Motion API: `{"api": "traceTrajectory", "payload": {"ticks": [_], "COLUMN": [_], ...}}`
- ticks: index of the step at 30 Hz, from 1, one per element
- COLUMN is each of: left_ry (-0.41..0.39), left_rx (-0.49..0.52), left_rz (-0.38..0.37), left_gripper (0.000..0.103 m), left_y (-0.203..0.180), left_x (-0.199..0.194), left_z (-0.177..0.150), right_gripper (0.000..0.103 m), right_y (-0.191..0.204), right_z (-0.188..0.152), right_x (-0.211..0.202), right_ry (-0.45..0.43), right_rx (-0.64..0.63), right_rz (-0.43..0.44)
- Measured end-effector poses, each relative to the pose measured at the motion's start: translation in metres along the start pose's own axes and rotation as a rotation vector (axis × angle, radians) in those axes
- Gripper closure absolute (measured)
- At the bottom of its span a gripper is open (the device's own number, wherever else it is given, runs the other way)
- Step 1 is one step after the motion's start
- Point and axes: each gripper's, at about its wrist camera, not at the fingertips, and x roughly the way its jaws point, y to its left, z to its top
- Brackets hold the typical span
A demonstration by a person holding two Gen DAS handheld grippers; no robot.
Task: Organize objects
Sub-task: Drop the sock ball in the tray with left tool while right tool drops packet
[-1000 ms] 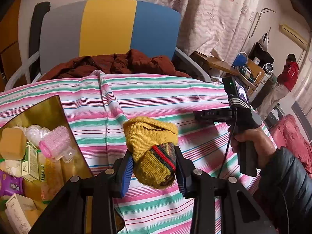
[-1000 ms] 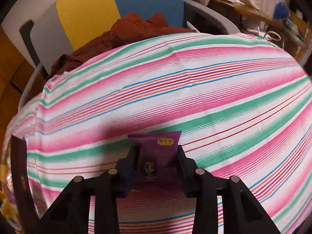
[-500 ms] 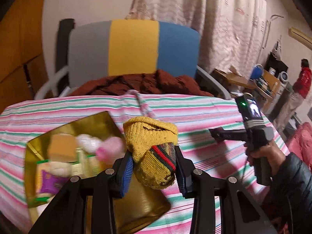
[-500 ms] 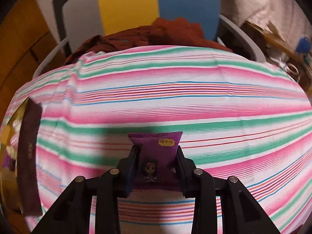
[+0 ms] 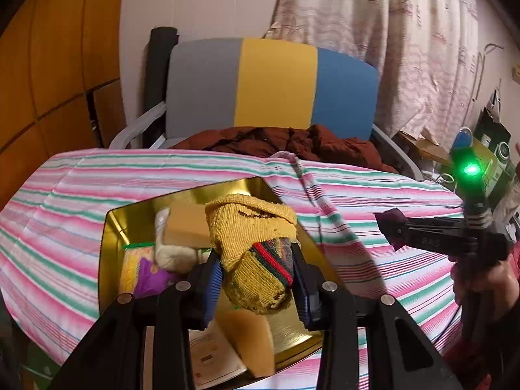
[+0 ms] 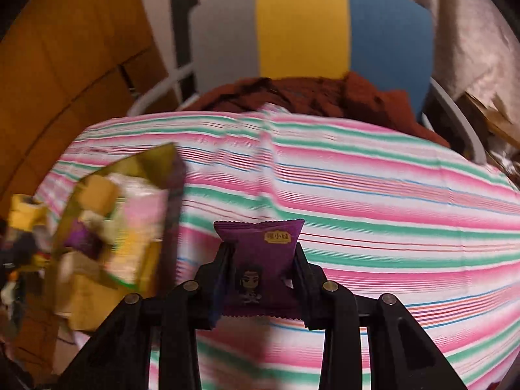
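Clearly soft and light, the mustard-yellow knitted sock with red and green stripes [image 5: 256, 253] sits squeezed between the blue pads of the left gripper [image 5: 258, 279], hanging above the shiny gold rectangular tray [image 5: 110, 227] of small items on the pink-and-green striped cloth [image 5: 65, 195]. It should sag, so a pinch across its bunched middle suits it best. The right gripper [image 6: 260, 276] clamps a thin, probably slippery purple foil snack packet [image 6: 260, 253] by its side edges, above the cloth beside the tray.
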Motion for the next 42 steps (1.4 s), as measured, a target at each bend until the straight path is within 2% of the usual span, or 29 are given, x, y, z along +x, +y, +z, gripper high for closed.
{"api": "traceTrajectory", "payload": {"ticks": [8, 20, 25, 29, 30, 31, 32, 34, 36, 38, 39, 42], "left_ry": [0.004, -0.026, -0.008, 0.023, 0.027, 0.035, 0.047, 0.053, 0.051, 0.051, 0.047, 0.045], "left_rx": [-0.069, -0.211, -0.21, -0.186, -0.171, -0.154, -0.154, -0.157, -0.139, -0.128, -0.123, -0.123], "left_rz": [-0.002, 0.075, 0.07, 0.045, 0.038, 0.042, 0.046, 0.033, 0.055, 0.078, 0.092, 0.145], "left_gripper": [0.065, 0.065, 0.065, 0.064, 0.062, 0.061, 0.056, 0.053, 0.047, 0.038, 0.034, 0.033], "left_y": [0.033, 0.106, 0.103, 0.088, 0.083, 0.078, 0.075, 0.069, 0.064, 0.061, 0.06, 0.06], "left_x": [-0.005, -0.023, -0.013, 0.008, 0.014, 0.02, 0.026, 0.032, 0.033, 0.031, 0.029, 0.022], "left_z": [-0.009, -0.032, -0.027, -0.019, -0.016, -0.014, -0.012, -0.011, -0.011, -0.012, -0.013, -0.014], "right_gripper": [0.067, 0.067, 0.067, 0.064, 0.064, 0.062, 0.054, 0.046, 0.044, 0.033, 0.031, 0.02], "right_y": [0.077, 0.129, 0.136, 0.137, 0.137, 0.135, 0.134, 0.133, 0.132, 0.132, 0.132, 0.133], "right_z": [-0.015, -0.042, -0.043, -0.041, -0.041, -0.041, -0.041, -0.042, -0.043, -0.043, -0.043, -0.042], "right_x": [-0.01, -0.003, 0.008, 0.014, 0.016, 0.019, 0.021, 0.023, 0.024, 0.023, 0.022, 0.017], "right_ry": [-0.026, 0.001, 0.006, 0.011, 0.013, 0.018, 0.022, 0.021, 0.02, 0.006, -0.005, -0.041], "right_rx": [-0.044, -0.131, -0.15, -0.148, -0.148, -0.143, -0.138, -0.137, -0.138, -0.134, -0.132, -0.123], "right_rz": [0.118, 0.146, 0.106, 0.114, 0.111, 0.107, 0.104, 0.095, 0.094, 0.086, 0.084, 0.064]}}
